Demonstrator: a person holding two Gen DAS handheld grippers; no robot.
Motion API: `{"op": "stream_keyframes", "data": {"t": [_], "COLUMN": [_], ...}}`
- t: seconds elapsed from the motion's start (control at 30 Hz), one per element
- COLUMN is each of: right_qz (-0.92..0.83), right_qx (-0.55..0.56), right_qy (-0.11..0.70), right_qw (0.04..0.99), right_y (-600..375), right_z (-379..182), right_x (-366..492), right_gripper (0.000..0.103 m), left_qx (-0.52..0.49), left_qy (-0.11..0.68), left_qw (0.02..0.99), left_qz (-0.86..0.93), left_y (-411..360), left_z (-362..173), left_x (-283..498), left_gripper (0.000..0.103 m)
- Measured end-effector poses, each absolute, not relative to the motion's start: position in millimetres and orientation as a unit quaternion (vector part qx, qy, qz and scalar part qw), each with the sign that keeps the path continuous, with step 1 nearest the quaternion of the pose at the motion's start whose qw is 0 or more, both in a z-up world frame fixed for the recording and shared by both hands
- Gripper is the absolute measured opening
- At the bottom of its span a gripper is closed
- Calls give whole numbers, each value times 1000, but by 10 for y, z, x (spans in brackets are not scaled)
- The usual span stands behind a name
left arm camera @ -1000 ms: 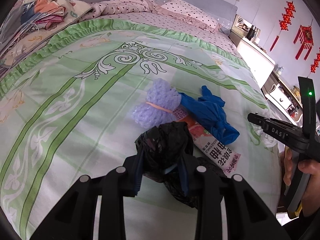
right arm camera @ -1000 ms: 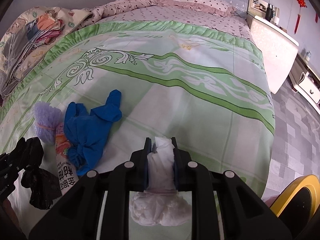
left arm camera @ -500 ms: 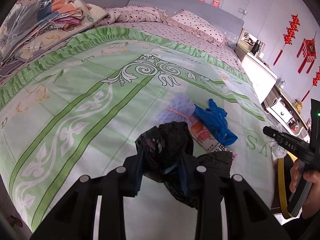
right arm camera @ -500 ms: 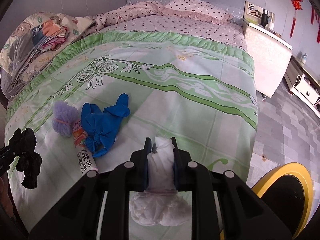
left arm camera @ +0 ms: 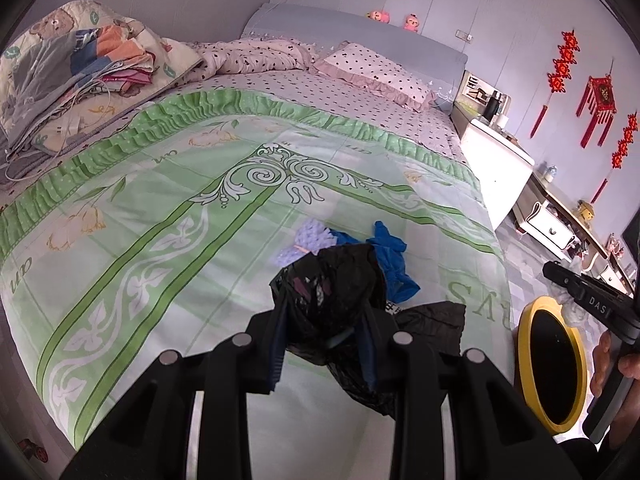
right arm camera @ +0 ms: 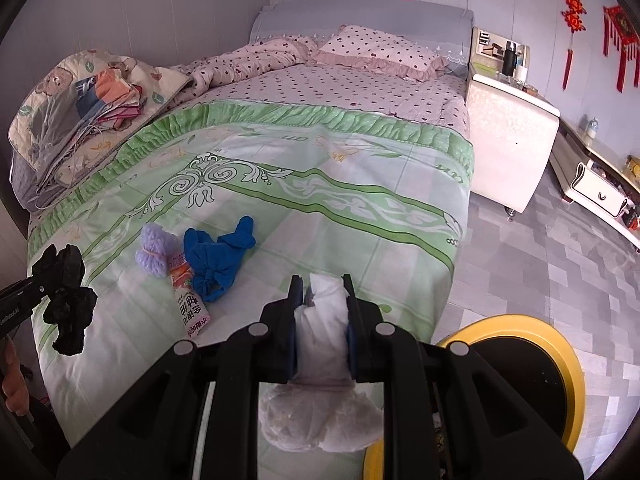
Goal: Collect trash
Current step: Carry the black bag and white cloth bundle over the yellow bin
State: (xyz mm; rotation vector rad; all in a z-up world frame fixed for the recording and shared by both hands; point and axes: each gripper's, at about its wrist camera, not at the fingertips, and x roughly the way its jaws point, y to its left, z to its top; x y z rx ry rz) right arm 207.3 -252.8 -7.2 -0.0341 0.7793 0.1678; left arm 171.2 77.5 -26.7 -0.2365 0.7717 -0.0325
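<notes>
Your left gripper (left arm camera: 324, 344) clamps a black bag (left arm camera: 334, 296), your right gripper (right arm camera: 320, 320) a white wad (right arm camera: 320, 320); next, carry both over the yellow-rimmed bin (right arm camera: 560, 344) and release.

Left gripper (left arm camera: 325, 346) and right gripper (right arm camera: 321, 322): black moulded frames, each with four round silver screw heads across the finger arms. Finger pads (right arm camera: 295, 326) are dark blue. The right gripper's long black body carries white lettering — apparently "DAS". The left gripper's side bears small white lettering — illegible.
</notes>
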Motion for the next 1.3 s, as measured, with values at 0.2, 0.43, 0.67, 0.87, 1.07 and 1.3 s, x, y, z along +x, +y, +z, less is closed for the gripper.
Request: {"op": "stream_keyframes", "data": {"t": [0.2, 0.43, 0.67, 0.87, 1.07, 1.3], "right_qz": [73, 60, 47, 36, 26, 11], "right_qx": [-10, 0, 7, 12, 24, 40], "right_qy": [363, 353, 347, 346, 348, 354], "right_qw": [929, 934, 937, 937, 937, 934], "right_y": [-2807, -3129, -3415, -3647, -3878, -4173], "right_z": [132, 270, 356, 346, 309, 222], "right_x": [1857, 1704, 1586, 1552, 1542, 1508], "right_gripper": [18, 18, 18, 18, 18, 18], "left_qx": [-101, -80, -66, -51, -38, -16], "left_qy": [363, 355, 355, 358, 362, 371], "left_qw": [926, 930, 929, 927, 923, 915], "left_qz": [-33, -55, -78, -100, -123, -158], "left_y": [526, 184, -160, -492, -813, -1298], "left_z": [-40, 143, 226, 227, 199, 93], "left_x": [1638, 1636, 1683, 1759, 1862, 1994], "left_gripper": [28, 28, 28, 28, 28, 28]}}
